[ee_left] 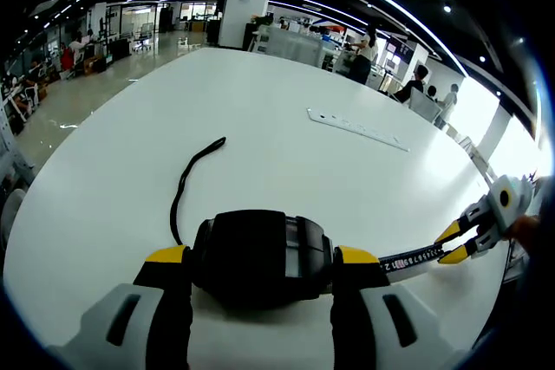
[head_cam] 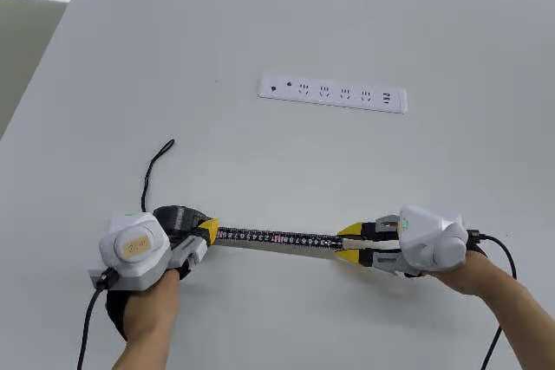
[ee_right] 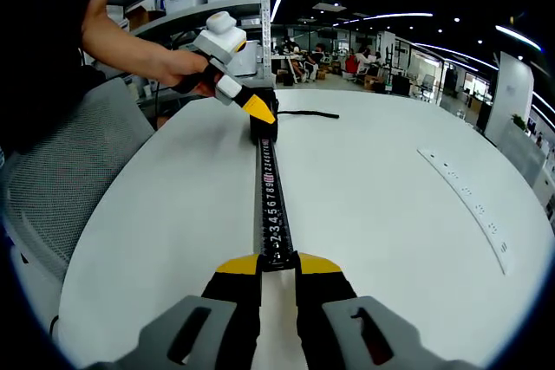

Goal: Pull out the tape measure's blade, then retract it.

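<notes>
A black tape measure case (head_cam: 178, 218) (ee_left: 260, 253) (ee_right: 263, 130) rests on the white table, and my left gripper (head_cam: 204, 236) (ee_left: 260, 257) is shut on it. Its dark numbered blade (head_cam: 276, 237) (ee_right: 270, 205) (ee_left: 408, 259) stretches rightwards, just above the table. My right gripper (head_cam: 350, 243) (ee_right: 277, 264) (ee_left: 455, 243) is shut on the blade's free end with its yellow fingertips. A thin black lanyard (head_cam: 154, 166) (ee_left: 186, 179) (ee_right: 308, 113) trails from the case over the table.
A white power strip (head_cam: 333, 93) (ee_left: 357, 129) (ee_right: 464, 197) lies farther back on the white table (head_cam: 286, 32). Grey floor shows beyond the table's left edge (head_cam: 35, 41). In the gripper views, an office with desks, shelves and people surrounds the table.
</notes>
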Motion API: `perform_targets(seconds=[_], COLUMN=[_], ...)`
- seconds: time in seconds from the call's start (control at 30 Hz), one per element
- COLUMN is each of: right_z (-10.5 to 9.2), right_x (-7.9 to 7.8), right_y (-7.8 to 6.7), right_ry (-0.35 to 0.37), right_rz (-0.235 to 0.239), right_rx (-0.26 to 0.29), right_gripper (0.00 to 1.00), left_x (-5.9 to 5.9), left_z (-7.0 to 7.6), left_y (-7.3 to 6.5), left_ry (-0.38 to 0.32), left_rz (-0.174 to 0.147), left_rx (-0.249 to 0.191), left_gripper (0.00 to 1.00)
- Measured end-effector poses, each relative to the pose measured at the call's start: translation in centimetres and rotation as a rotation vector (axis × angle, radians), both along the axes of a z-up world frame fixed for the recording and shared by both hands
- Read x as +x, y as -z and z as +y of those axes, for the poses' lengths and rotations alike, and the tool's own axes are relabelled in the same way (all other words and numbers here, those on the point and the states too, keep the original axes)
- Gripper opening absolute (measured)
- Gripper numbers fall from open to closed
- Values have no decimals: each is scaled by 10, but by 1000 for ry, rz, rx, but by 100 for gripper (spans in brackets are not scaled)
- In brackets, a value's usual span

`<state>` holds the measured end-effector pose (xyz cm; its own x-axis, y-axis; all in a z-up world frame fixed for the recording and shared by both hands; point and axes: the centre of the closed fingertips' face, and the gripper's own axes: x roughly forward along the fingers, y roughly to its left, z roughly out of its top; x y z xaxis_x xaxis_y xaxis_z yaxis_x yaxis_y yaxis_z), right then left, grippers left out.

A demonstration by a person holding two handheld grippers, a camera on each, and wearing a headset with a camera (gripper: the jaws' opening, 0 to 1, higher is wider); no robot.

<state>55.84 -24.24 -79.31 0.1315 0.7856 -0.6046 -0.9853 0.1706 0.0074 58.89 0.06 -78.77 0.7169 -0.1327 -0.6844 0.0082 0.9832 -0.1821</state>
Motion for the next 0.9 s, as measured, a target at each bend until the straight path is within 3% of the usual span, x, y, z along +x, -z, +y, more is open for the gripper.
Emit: perform_targets(seconds=[0.9], right_z=[7], right_x=[4], right_y=[-3], right_ry=[-14], right_rz=[-13], right_rx=[-4], right_gripper=[14], left_x=[-1], left_z=[1], left_y=[-1], left_ry=[7], left_rz=[7], left_rx=[-12], left_gripper=[61])
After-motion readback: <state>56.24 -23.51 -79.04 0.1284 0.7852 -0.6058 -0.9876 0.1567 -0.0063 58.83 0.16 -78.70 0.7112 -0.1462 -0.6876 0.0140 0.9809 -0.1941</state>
